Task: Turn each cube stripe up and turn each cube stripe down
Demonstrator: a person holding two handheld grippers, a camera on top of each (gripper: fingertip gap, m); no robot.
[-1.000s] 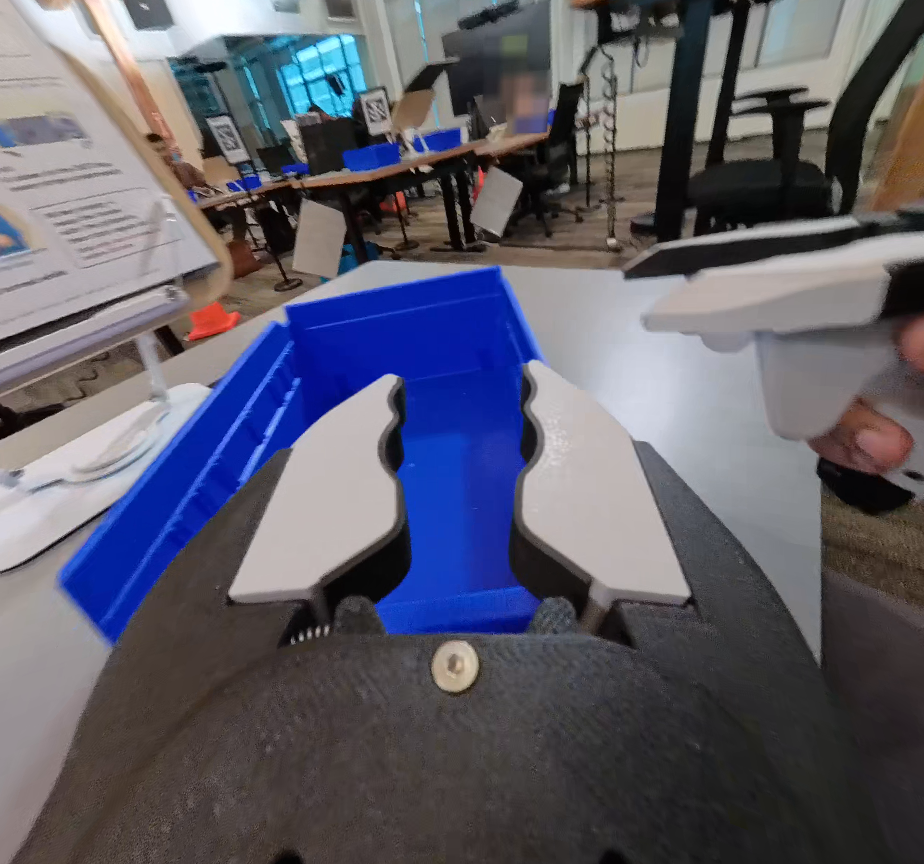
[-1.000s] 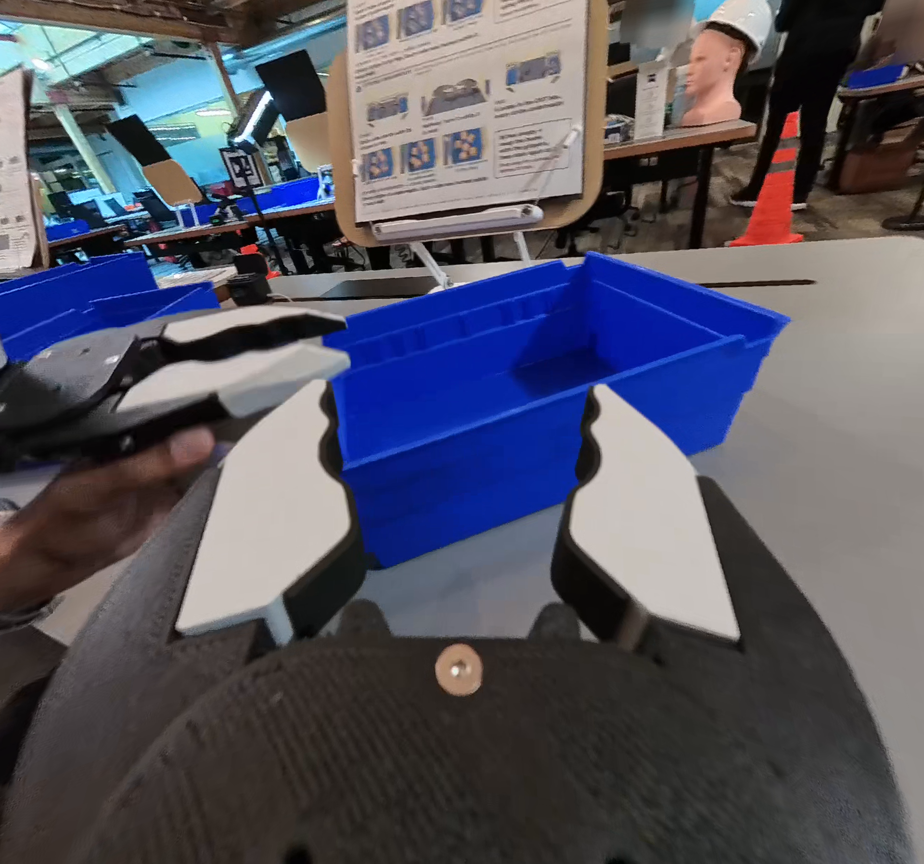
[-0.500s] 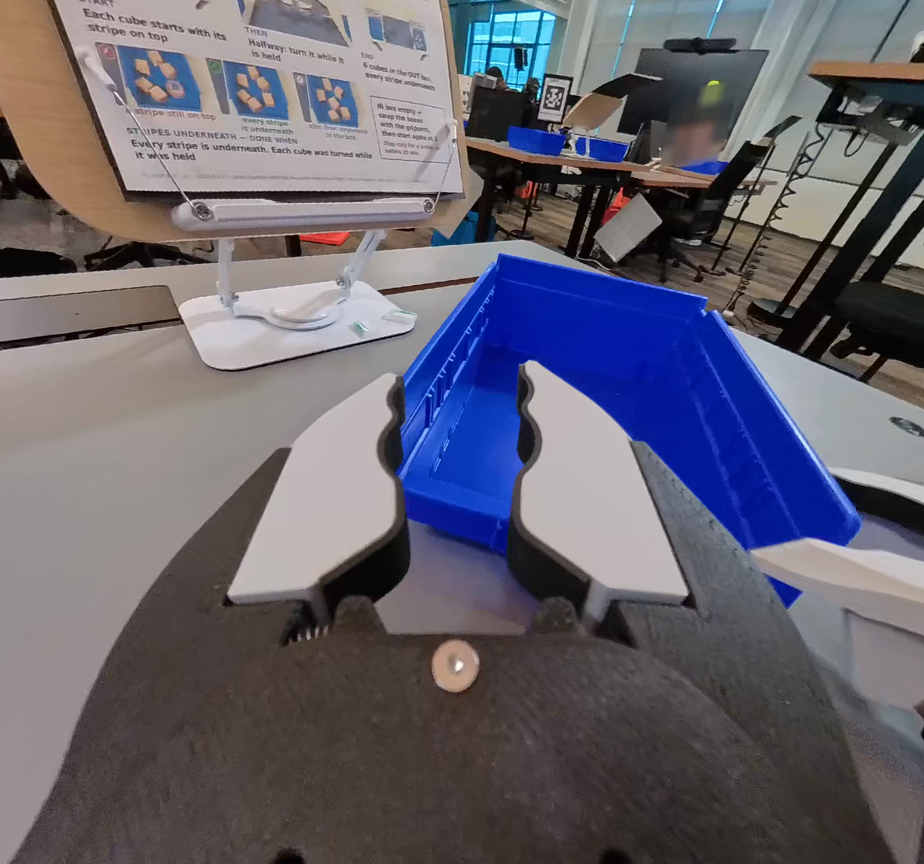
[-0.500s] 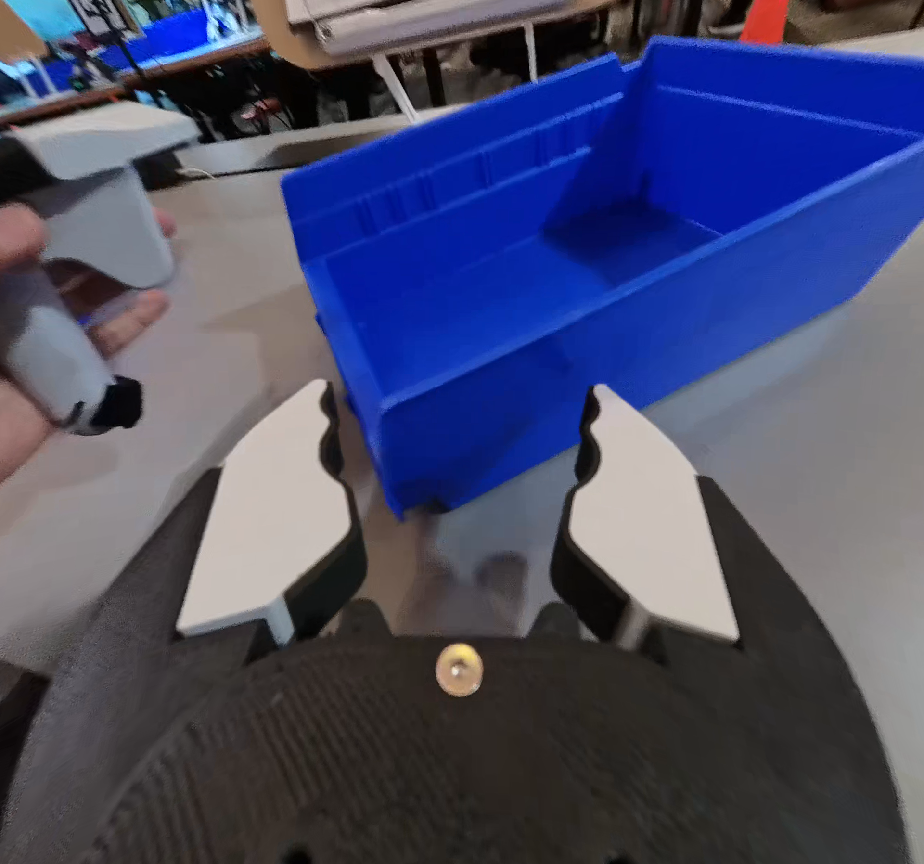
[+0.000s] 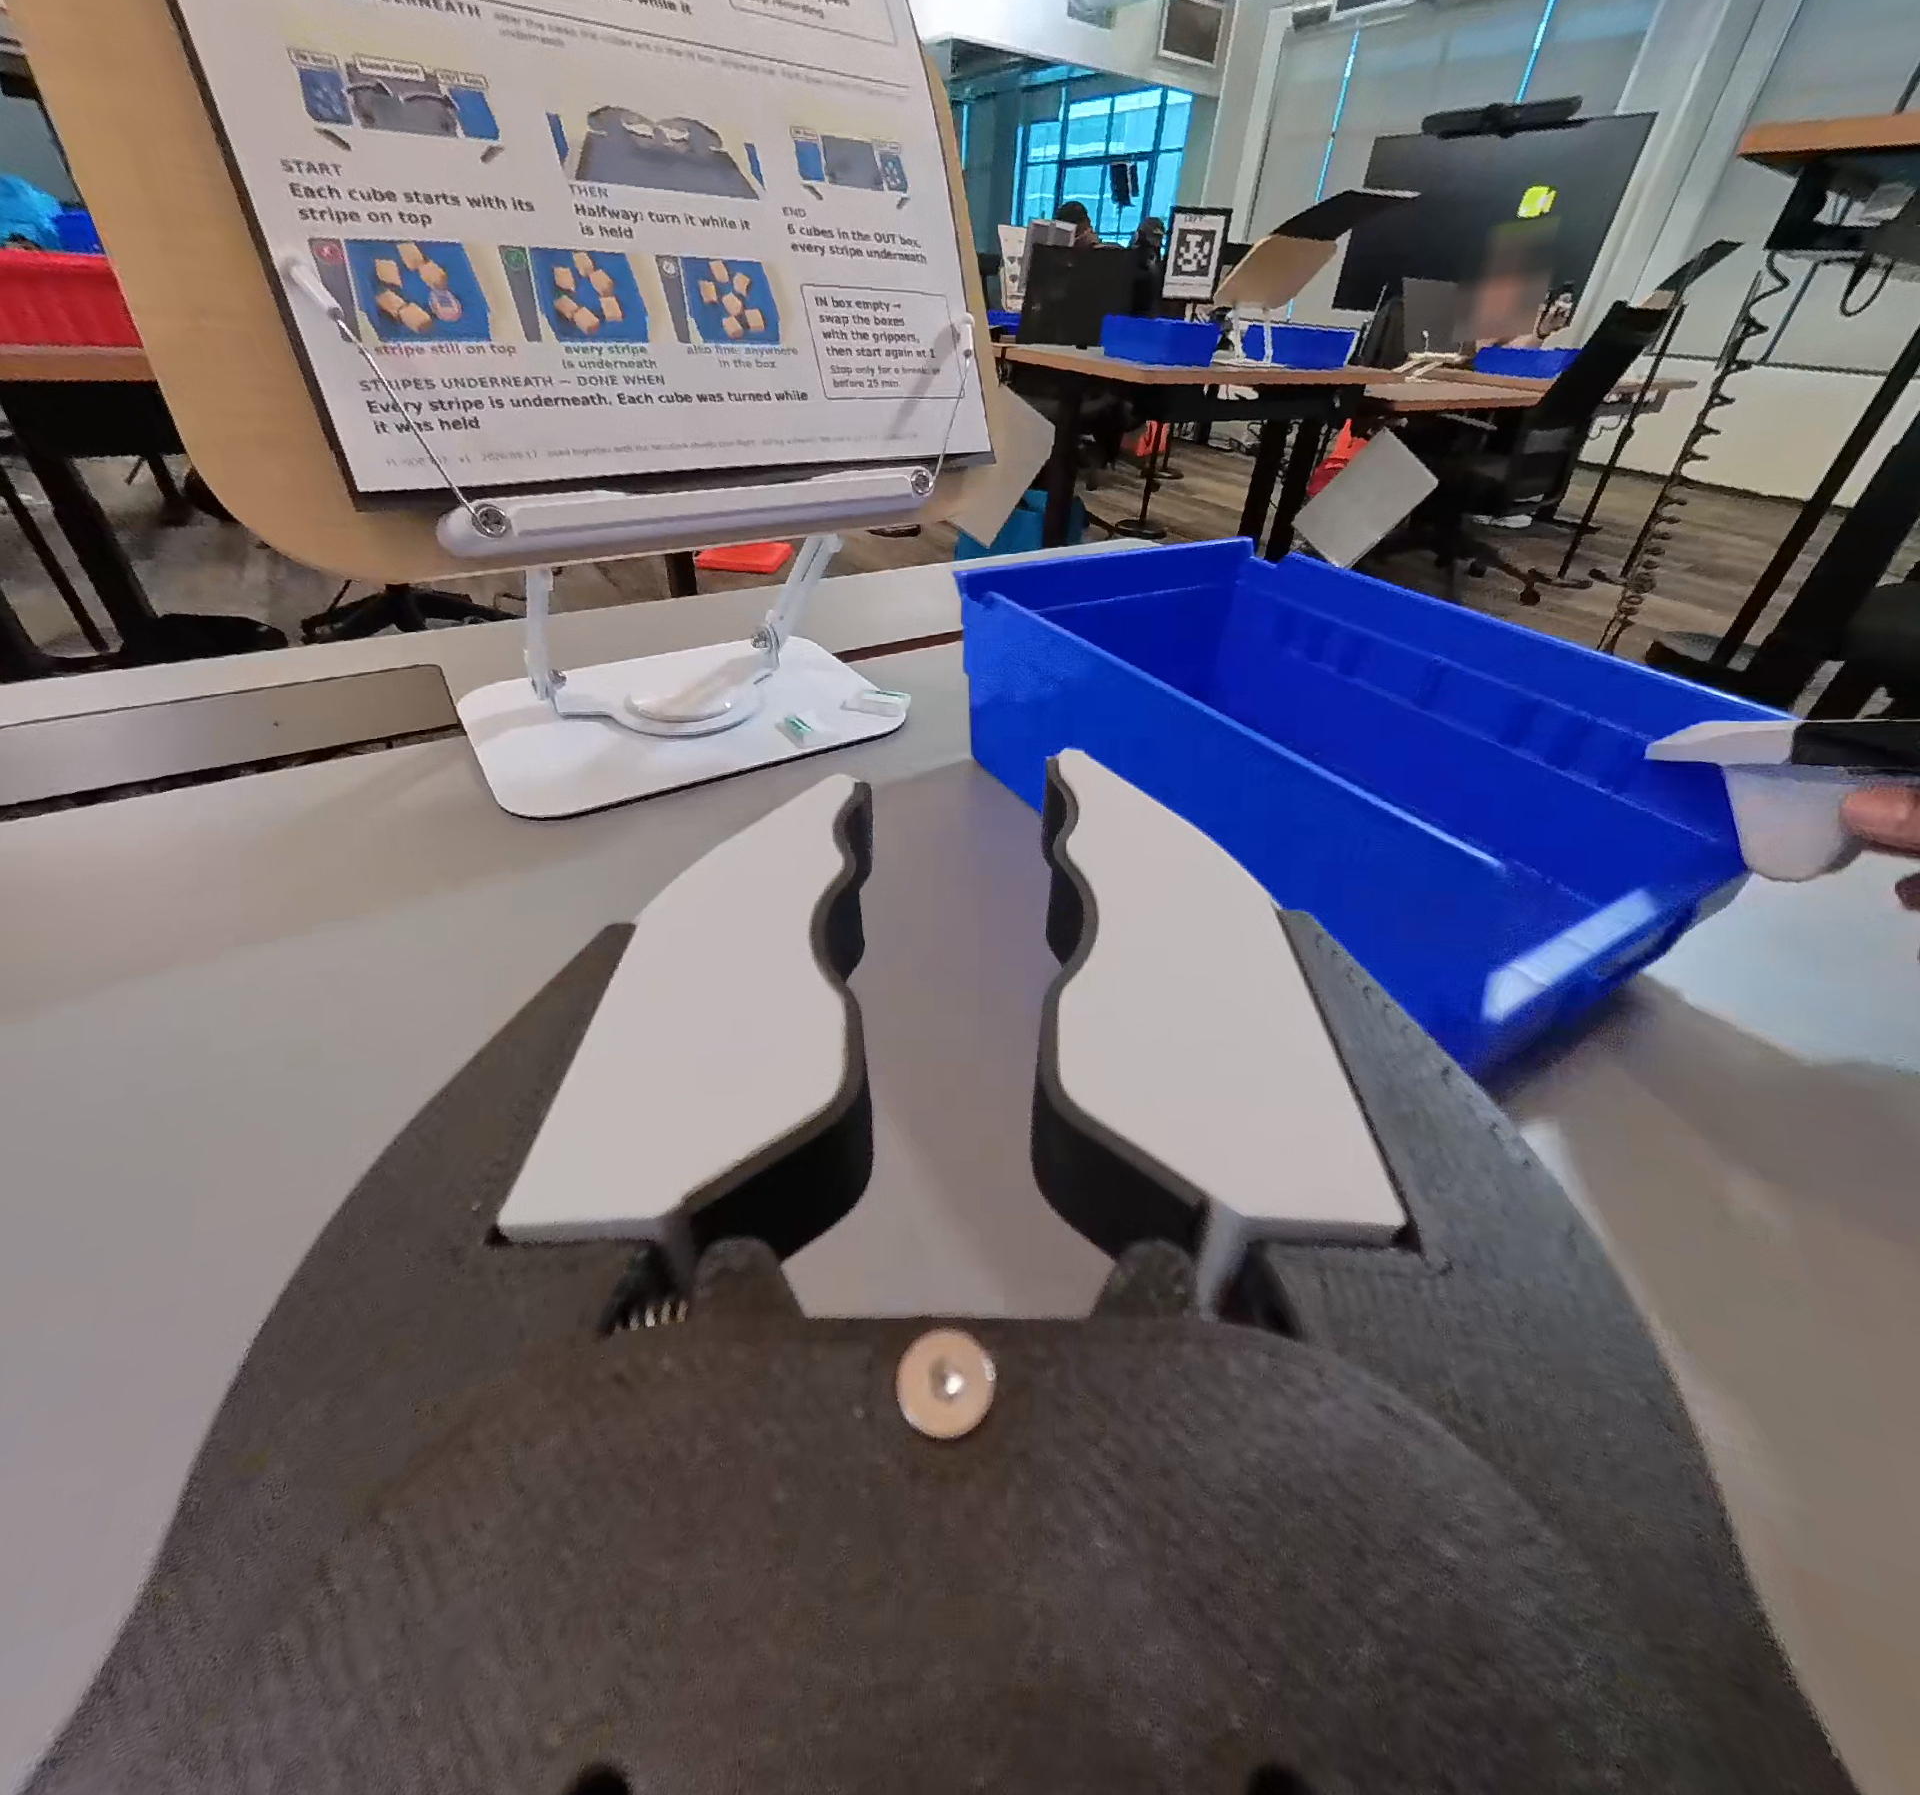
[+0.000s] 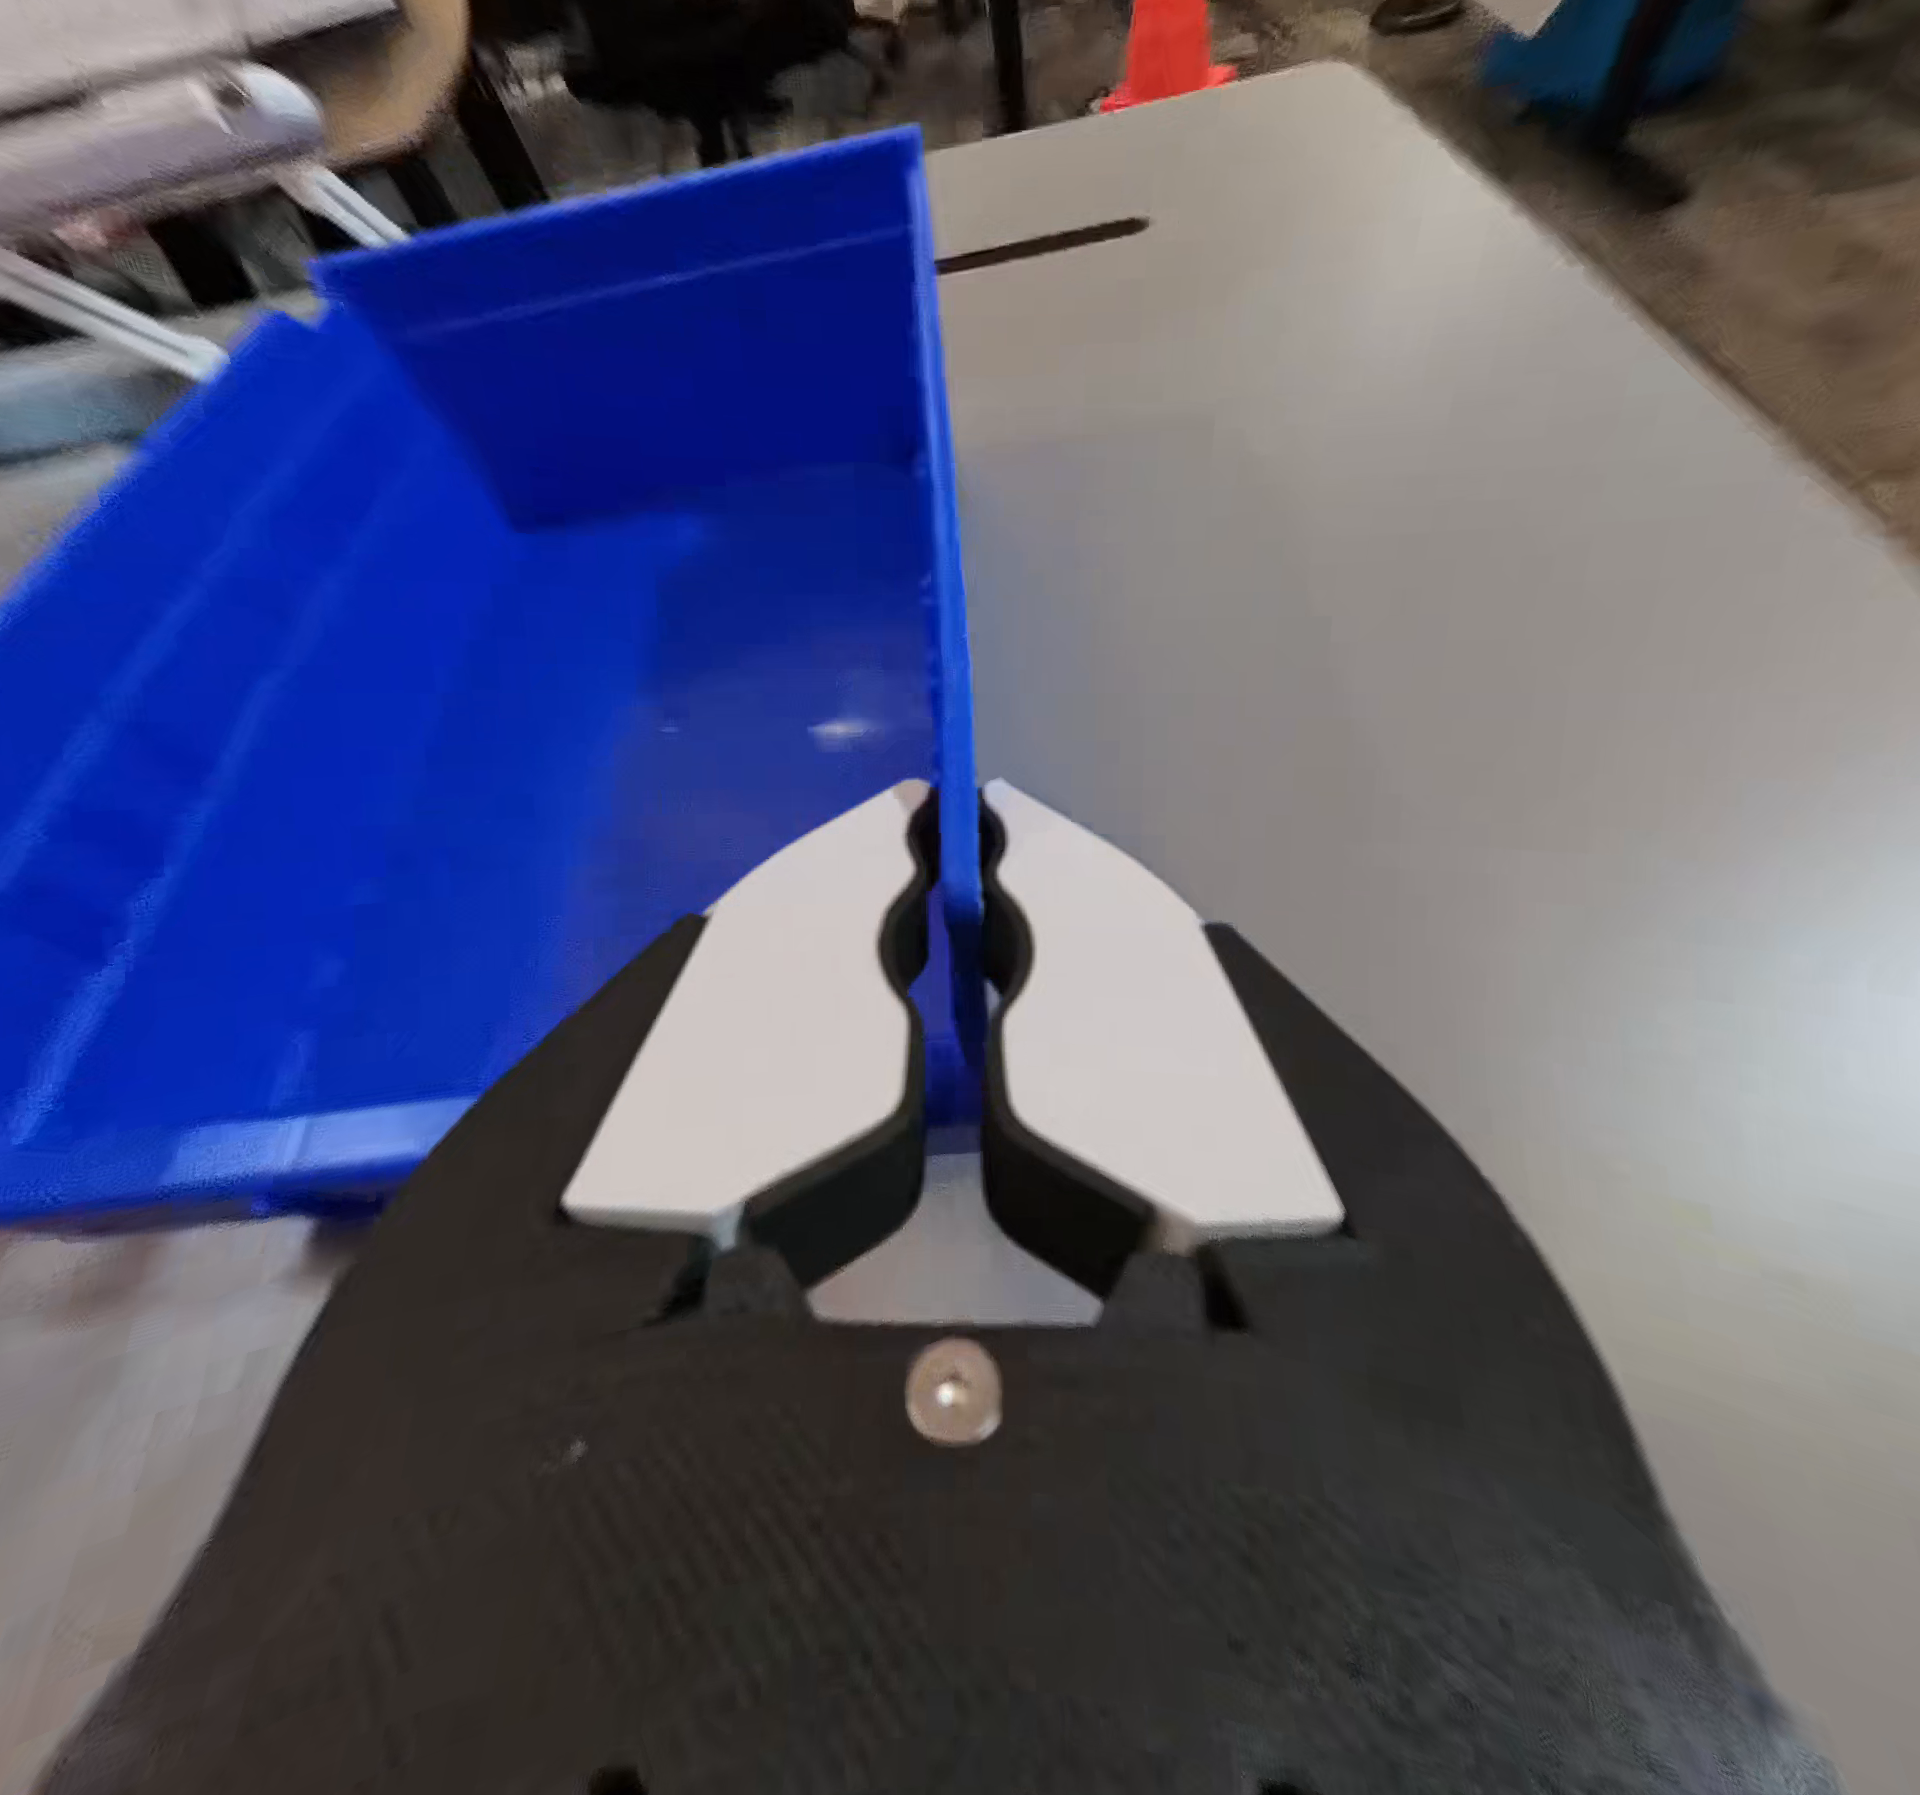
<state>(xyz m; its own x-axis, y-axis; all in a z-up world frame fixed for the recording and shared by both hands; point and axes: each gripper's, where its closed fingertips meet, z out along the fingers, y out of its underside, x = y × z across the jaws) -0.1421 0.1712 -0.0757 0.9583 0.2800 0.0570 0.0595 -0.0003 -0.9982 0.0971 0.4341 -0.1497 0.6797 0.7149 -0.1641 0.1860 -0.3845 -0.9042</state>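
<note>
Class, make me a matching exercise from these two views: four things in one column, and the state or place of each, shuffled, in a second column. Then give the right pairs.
Things
1. right tongs
2. left tongs
3. blue bin
4. paper stand

States or places
A. open, with only bare table between the fingers
B. nothing lying inside it
C. shut on the bin's side wall
D. on the table beside the bin, holding a printed sheet

Pairs: 1-C, 2-A, 3-B, 4-D
</note>
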